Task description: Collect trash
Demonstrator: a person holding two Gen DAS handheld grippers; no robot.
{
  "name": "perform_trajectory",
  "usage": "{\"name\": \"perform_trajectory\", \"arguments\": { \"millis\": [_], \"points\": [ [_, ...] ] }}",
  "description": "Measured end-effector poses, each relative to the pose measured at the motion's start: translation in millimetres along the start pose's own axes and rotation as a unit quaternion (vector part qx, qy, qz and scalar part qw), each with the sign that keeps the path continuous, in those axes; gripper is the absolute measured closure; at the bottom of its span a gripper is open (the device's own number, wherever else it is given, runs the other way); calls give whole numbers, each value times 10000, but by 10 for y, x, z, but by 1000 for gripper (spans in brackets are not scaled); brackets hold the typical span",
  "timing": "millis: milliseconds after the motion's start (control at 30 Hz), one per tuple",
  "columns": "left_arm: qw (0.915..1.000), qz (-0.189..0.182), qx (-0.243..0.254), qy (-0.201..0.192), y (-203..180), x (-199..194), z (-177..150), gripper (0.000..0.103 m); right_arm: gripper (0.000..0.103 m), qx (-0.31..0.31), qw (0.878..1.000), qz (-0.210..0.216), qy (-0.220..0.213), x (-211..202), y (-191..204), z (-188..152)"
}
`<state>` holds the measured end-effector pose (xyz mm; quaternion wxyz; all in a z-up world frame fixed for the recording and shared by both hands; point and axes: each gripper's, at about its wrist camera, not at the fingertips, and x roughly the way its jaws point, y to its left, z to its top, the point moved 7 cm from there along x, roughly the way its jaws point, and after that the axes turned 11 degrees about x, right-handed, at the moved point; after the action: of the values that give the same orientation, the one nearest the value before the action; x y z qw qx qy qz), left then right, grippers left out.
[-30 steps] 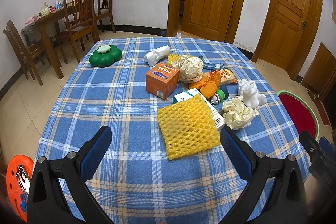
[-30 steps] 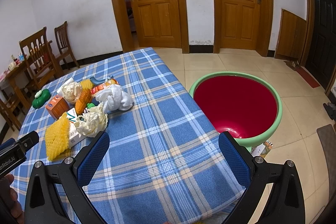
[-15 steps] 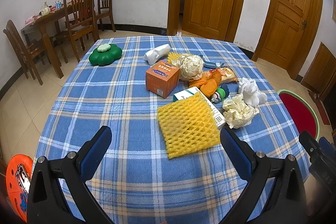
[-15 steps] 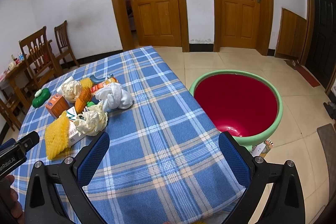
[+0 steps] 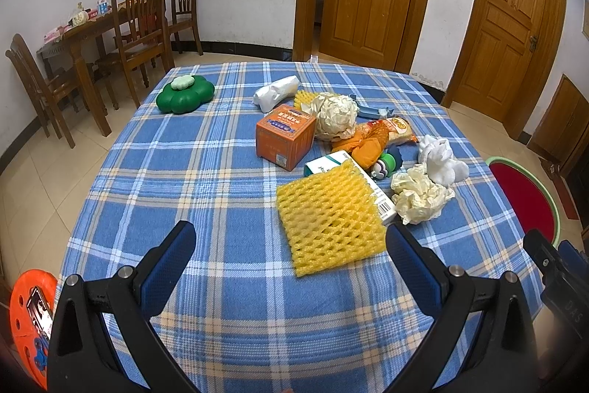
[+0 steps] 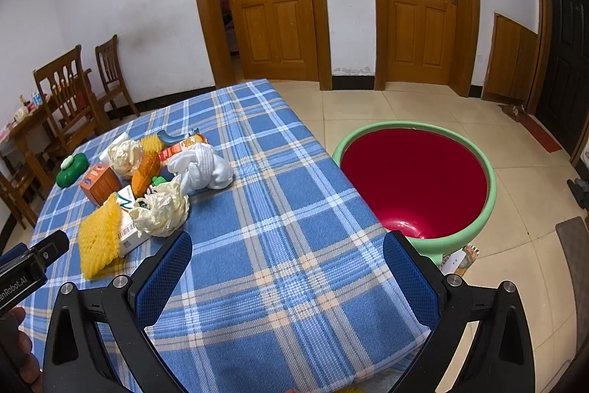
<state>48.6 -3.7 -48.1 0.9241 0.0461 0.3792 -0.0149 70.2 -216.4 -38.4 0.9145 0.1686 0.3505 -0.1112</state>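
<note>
Foam net (image 5: 329, 214) lies flat on the table (image 5: 191, 172), just ahead-right of your left gripper (image 5: 291, 245), whose jaws are spread and empty; your right gripper (image 6: 287, 255), also spread, sits farther, nearer the bin (image 6: 489, 186).

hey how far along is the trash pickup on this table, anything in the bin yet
Nothing looks done: the red bin beside the table shows only its bare inside. Nothing is in hand; the left claw and right claw are both open above the tablecloth. All of it is left: the yellow foam net, crumpled paper, orange box and the rest of the pile.
</note>
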Motion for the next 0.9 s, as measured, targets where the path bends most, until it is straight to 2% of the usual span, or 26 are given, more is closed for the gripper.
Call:
{"name": "perform_trajectory", "arguments": {
  "millis": [400, 533, 900],
  "points": [
    [10000, -12, 54, 36, -7, 48, -68, 1, 0, 12, 10000, 4, 29, 7, -10, -16],
    [10000, -1, 45, 43, -4, 63, -67, 1, 0, 10, 10000, 34, 65, 67, 7, -122],
    [9995, -129, 84, 275, 26, 291, -25, 1, 0, 34, 9998, 71, 181, 169, -4, -62]
  ]
}}
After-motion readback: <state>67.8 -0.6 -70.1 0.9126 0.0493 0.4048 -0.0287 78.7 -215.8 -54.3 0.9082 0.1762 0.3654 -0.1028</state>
